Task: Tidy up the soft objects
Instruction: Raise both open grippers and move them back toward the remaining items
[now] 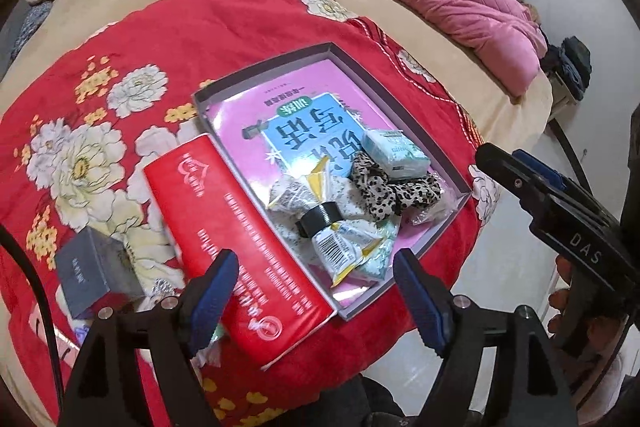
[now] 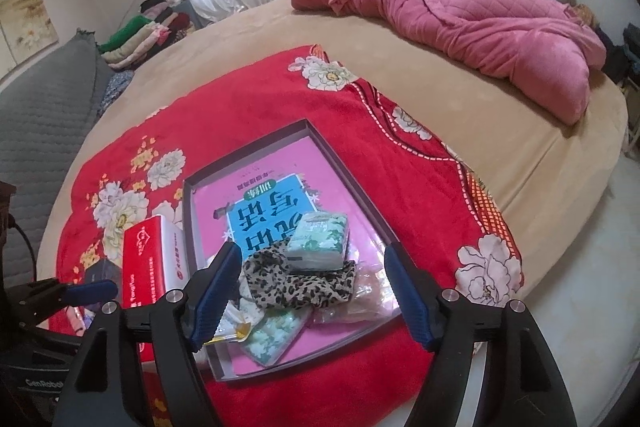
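Note:
A shallow grey tray (image 1: 260, 69) (image 2: 247, 153) lies on a red floral blanket (image 1: 160, 27), with a pink and blue booklet flat inside it. Its near end holds a green-white tissue pack (image 1: 394, 151) (image 2: 320, 241), a leopard-print scrunchie (image 1: 384, 191) (image 2: 296, 285) and crumpled packets bound by a black band (image 1: 320, 223). My left gripper (image 1: 316, 291) hovers open over the tray's near corner and a red carton (image 1: 232, 239), holding nothing. My right gripper (image 2: 310, 259) (image 1: 500, 157) is open above the scrunchie and pack, also with nothing in it.
A small grey box (image 1: 96, 271) sits left of the red carton. A bunched pink quilt (image 2: 480, 7) lies across the far side of the tan bed. Folded clothes (image 2: 148, 31) are stacked at the back left. The bed edge and pale floor are to the right.

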`<action>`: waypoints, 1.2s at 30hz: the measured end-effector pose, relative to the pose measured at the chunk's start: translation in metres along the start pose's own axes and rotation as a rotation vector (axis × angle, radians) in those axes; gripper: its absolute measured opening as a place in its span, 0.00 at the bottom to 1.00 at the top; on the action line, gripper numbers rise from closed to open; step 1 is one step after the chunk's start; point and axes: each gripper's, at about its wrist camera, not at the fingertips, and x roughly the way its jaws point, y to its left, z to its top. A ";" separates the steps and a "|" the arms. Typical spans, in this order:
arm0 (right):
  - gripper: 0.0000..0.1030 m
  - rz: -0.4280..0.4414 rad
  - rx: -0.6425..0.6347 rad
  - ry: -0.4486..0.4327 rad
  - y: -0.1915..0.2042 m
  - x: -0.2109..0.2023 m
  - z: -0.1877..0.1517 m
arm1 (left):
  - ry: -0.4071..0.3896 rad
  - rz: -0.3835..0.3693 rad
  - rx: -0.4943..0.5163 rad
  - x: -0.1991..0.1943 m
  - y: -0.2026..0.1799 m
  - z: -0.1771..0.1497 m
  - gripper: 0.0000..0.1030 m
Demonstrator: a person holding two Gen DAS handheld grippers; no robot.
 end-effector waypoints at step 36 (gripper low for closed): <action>0.76 -0.037 -0.090 -0.144 0.044 -0.072 -0.005 | -0.130 0.077 -0.004 -0.070 0.024 -0.043 0.83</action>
